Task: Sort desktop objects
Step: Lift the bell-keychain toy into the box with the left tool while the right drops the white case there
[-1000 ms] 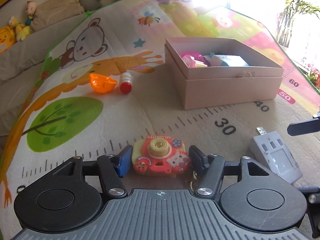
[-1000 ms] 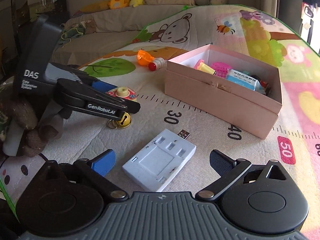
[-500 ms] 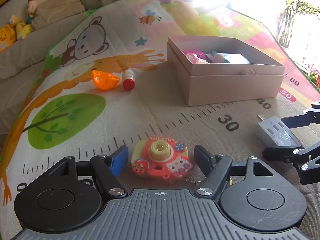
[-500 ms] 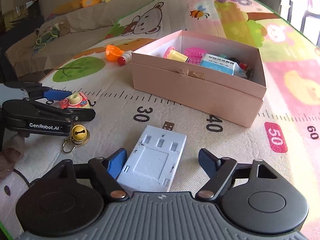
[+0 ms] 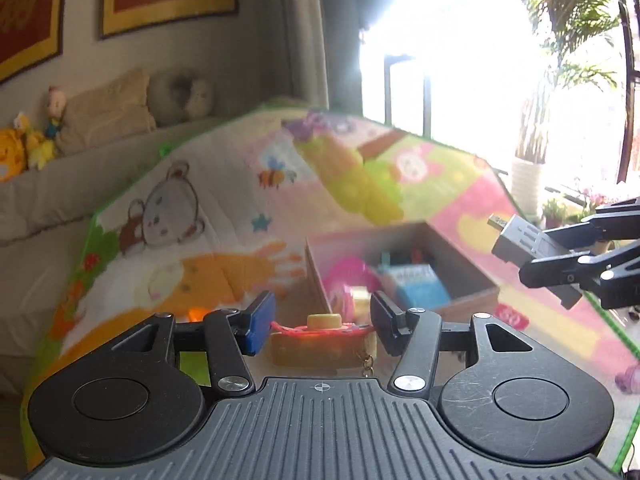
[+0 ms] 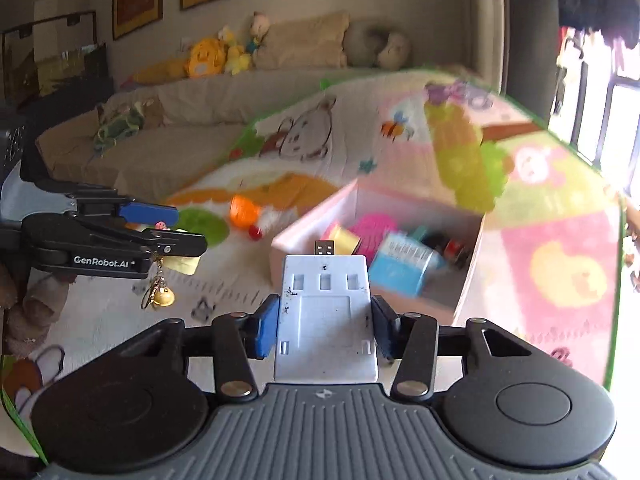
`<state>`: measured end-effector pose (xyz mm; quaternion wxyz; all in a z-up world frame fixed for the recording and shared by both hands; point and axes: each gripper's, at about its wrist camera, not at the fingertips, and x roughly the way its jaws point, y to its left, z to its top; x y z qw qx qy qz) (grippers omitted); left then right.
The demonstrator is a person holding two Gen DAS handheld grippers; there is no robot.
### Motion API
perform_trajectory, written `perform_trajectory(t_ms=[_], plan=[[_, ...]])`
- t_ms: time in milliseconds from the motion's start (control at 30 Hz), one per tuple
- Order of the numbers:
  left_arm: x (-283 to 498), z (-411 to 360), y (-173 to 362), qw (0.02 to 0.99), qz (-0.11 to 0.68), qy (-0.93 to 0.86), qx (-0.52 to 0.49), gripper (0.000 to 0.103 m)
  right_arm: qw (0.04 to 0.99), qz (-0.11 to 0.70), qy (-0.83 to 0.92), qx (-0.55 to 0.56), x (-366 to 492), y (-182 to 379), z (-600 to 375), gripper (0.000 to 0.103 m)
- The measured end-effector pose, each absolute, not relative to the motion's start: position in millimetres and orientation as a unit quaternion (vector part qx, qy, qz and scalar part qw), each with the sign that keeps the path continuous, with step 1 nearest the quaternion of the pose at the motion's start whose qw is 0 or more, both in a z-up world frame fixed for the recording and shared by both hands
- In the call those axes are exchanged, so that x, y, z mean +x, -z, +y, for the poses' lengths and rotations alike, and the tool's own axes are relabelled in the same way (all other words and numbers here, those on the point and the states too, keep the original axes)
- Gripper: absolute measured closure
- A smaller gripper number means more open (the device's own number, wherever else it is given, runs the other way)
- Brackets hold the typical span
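Note:
My left gripper [image 5: 322, 326] is shut on the pink and yellow toy camera [image 5: 322, 340], held in the air with its bell keychain [image 6: 162, 294] hanging below. My right gripper [image 6: 326, 326] is shut on the white USB card reader [image 6: 326, 320], also lifted; it also shows at the right in the left wrist view [image 5: 520, 240]. The open pink box [image 6: 298, 236] lies ahead of both grippers on the play mat, with a blue carton [image 6: 404, 268] and pink and yellow toys inside.
An orange toy [image 6: 244, 212] and a small red-capped bottle [image 6: 260, 226] lie on the mat left of the box. A sofa with stuffed toys [image 6: 212, 56] and cushions runs along the back. A bright window is at the right.
Both grippers closed on their objects and lifted them off the mat. The views tilted up and moved toward the pink box.

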<state>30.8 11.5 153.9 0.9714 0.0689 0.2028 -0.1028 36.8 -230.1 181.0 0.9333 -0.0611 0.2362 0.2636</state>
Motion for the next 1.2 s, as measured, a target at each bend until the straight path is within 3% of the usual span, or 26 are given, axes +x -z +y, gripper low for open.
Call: perform_trajectory(t_ms=[133, 267, 333, 400, 567, 967, 1200], plan=[[48, -12, -195, 0.978, 0.148, 0.110, 0.094, 0.045, 0.957, 0.170, -0.231, -0.040, 50, -232, -259, 0.056], [93, -44, -200, 0.977, 0.141, 0.117, 0.106, 0.044, 0.964, 0.159, -0.213, -0.023, 72, -242, -274, 0.056], [117, -53, -189, 0.975, 0.156, 0.130, 0.093, 0.041, 0.964, 0.166, -0.207, -0.017, 84, -238, -276, 0.056], [136, -55, -171, 0.969, 0.184, 0.153, 0.068, 0.026, 0.963, 0.179, -0.203, -0.008, 98, -230, -277, 0.056], [130, -35, -124, 0.966, 0.218, 0.130, 0.049, 0.012, 0.957, 0.221, -0.189, 0.007, 128, -202, -279, 0.056], [82, 17, -46, 0.954, 0.286, 0.067, 0.059, 0.006, 0.920, 0.355, -0.159, 0.053, 188, -130, -236, 0.055], [77, 57, -31, 0.953, 0.301, 0.011, 0.023, 0.004, 0.927, 0.342, -0.149, 0.048, 181, -140, -240, 0.051]])
